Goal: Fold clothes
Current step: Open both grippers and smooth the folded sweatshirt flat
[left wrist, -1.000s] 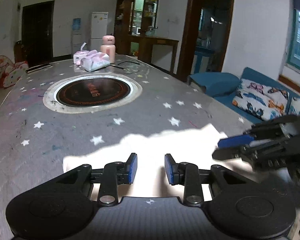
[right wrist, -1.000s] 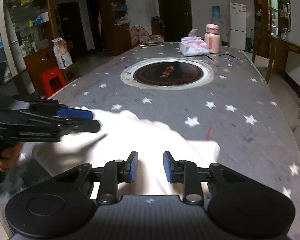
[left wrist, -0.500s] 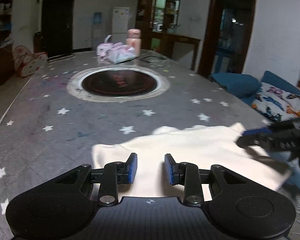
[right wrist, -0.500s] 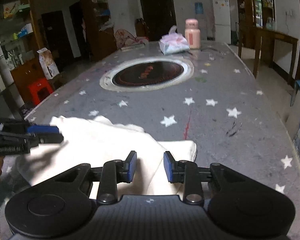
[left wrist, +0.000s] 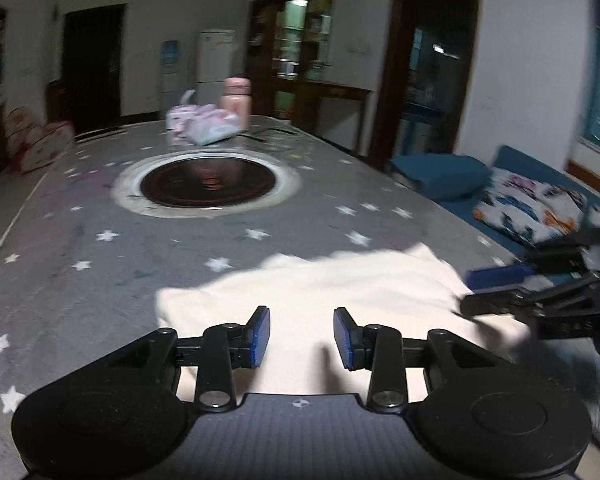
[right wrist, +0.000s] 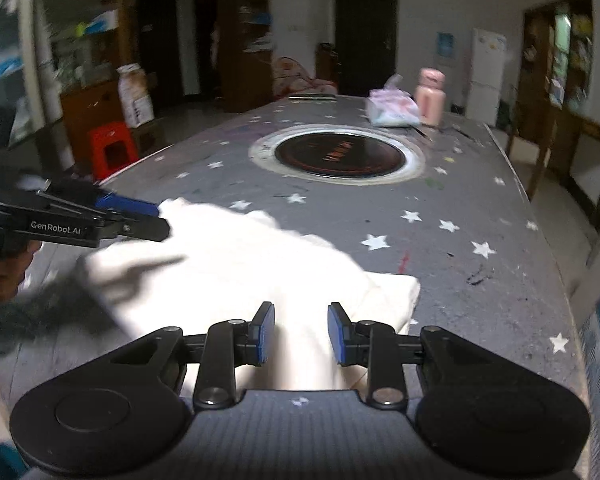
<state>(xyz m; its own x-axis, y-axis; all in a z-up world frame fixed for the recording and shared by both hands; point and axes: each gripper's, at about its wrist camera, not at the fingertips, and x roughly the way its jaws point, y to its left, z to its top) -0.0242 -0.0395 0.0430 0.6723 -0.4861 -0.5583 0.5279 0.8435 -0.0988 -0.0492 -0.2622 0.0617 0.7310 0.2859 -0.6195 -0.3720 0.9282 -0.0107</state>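
Observation:
A cream-white garment (left wrist: pixel 340 280) lies bunched on the grey star-patterned table (left wrist: pixel 100 280), near its front end. My left gripper (left wrist: pixel 300 334) hovers open over the garment's near-left part, nothing between its blue pads. In the same view my right gripper (left wrist: pixel 474 290) reaches in from the right at the garment's edge. From the right wrist, the garment (right wrist: pixel 240 264) shows a thick doubled edge on its right side. My right gripper (right wrist: pixel 300 330) stands open just above it. My left gripper (right wrist: pixel 160 220), held by a hand (right wrist: pixel 4 276), hangs open at the garment's far-left corner.
A round black hob (left wrist: pixel 210 184) sits set into the table's middle. A tissue pack (left wrist: pixel 208 128) and a pink bottle (left wrist: pixel 236 100) stand at the far end. A blue sofa with a patterned cushion (left wrist: pixel 528 212) lies right of the table; a red stool (right wrist: pixel 112 148) stands left.
Both grippers have shifted over the garment and stayed open. The garment, spread flat a second ago, now lies more gathered with a doubled right edge. The current views are motion-blurred.

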